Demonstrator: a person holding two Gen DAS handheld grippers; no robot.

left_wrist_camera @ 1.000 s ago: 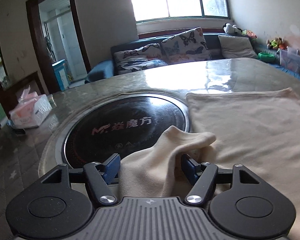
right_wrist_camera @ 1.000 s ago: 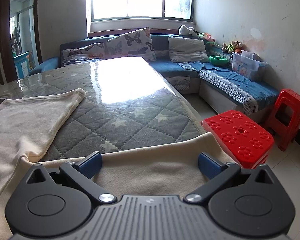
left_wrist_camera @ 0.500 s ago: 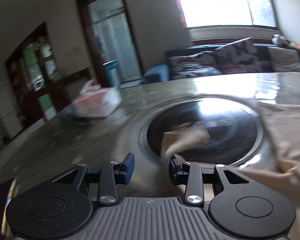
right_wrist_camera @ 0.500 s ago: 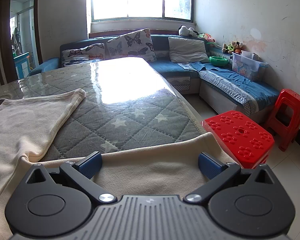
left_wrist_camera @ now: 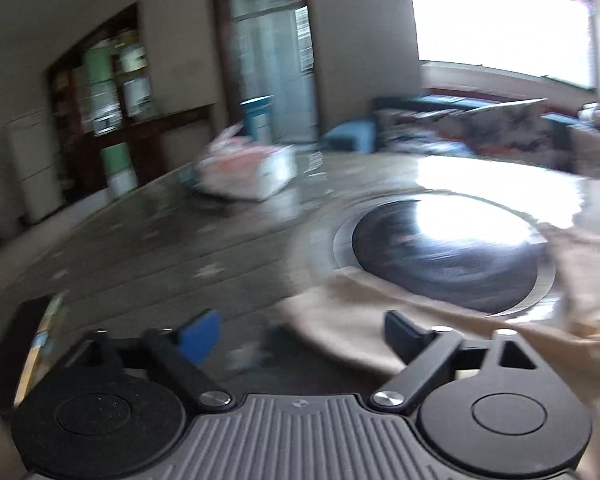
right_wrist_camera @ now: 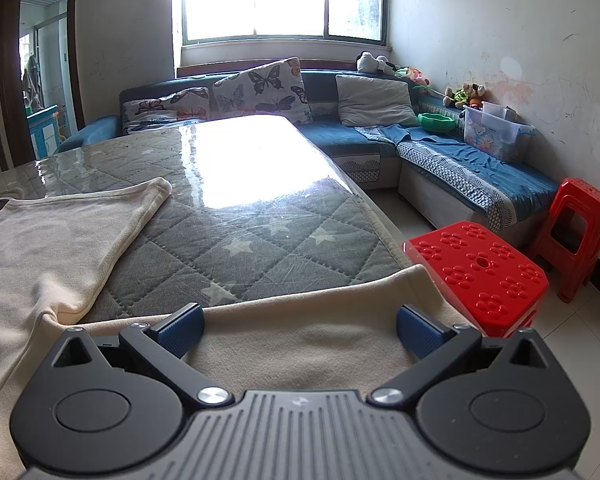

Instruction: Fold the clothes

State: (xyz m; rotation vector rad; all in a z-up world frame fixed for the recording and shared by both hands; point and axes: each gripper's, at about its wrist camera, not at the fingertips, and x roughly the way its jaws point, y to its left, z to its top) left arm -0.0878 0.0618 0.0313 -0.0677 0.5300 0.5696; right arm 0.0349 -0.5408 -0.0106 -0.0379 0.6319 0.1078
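Observation:
A cream garment (right_wrist_camera: 52,248) lies spread on the quilted table (right_wrist_camera: 284,232), one sleeve running toward the table's right edge. My right gripper (right_wrist_camera: 300,330) is open and empty, low over that sleeve (right_wrist_camera: 308,332), which lies between its fingers. In the blurred left wrist view my left gripper (left_wrist_camera: 300,332) is open and empty; the garment's left sleeve (left_wrist_camera: 360,316) lies flat just ahead of it, beside the round black hob (left_wrist_camera: 444,252).
A tissue pack (left_wrist_camera: 244,172) sits on the far left of the table. A dark phone-like slab (left_wrist_camera: 16,356) lies at the near left. Two red stools (right_wrist_camera: 480,276) stand right of the table. A blue sofa (right_wrist_camera: 380,136) runs behind.
My left gripper opened wide and let go of the left sleeve, which dropped flat, and it swung to the left. The right gripper has not moved.

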